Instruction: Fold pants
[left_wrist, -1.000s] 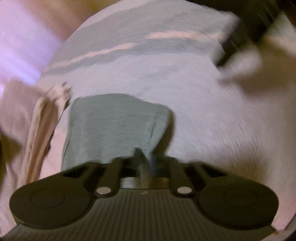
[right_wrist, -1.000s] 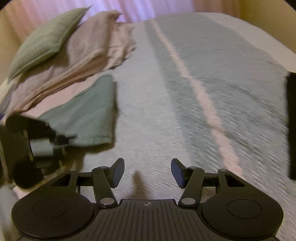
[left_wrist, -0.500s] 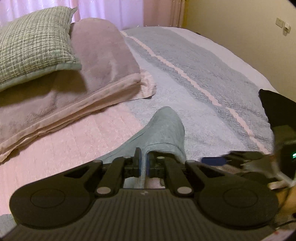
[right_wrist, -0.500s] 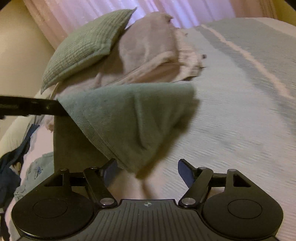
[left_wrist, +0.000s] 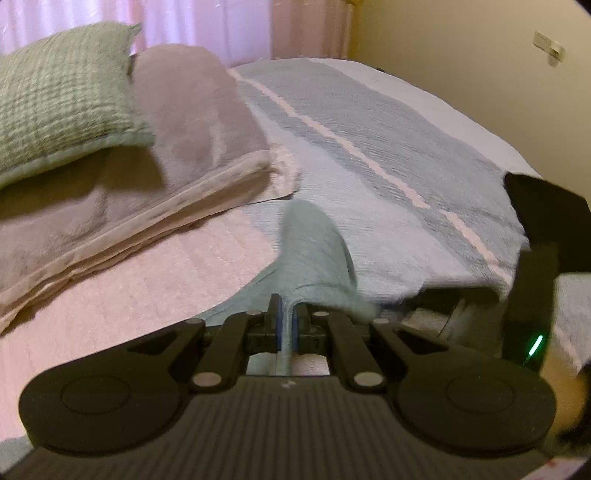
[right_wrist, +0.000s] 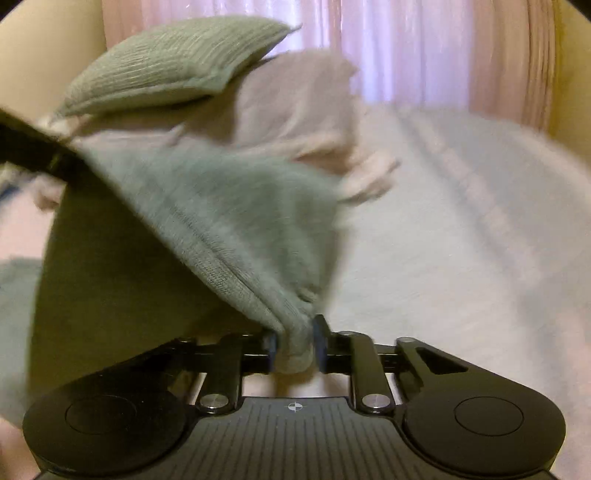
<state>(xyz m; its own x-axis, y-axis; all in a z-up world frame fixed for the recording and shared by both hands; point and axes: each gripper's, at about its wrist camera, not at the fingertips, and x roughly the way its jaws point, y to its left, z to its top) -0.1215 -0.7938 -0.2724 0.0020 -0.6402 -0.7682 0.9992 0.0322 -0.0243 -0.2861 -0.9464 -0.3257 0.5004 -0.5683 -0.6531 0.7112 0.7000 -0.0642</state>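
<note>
One pair of pants (left_wrist: 314, 251), grey-green knit with a stitched hem, is lifted above the bed between two grippers. One green waffle-weave pillow (left_wrist: 59, 96) rests on one folded mauve blanket (left_wrist: 155, 158), soft and plush, with a pale edge. The bedspread (left_wrist: 369, 122) is woven, grey-blue with one thin pink stripe; a quilted pink cover (left_wrist: 147, 280) lies beside it.

Left gripper (left_wrist: 287, 325): jaws pressed nearly together, pinching a thin edge of the pants. Right gripper (right_wrist: 294, 347): jaws have just been closing and now clamp a bunched corner of the pants, the cloth filling the narrow gap. The cloth stretches taut from this corner up to the left gripper at the left edge of the right view.
</note>
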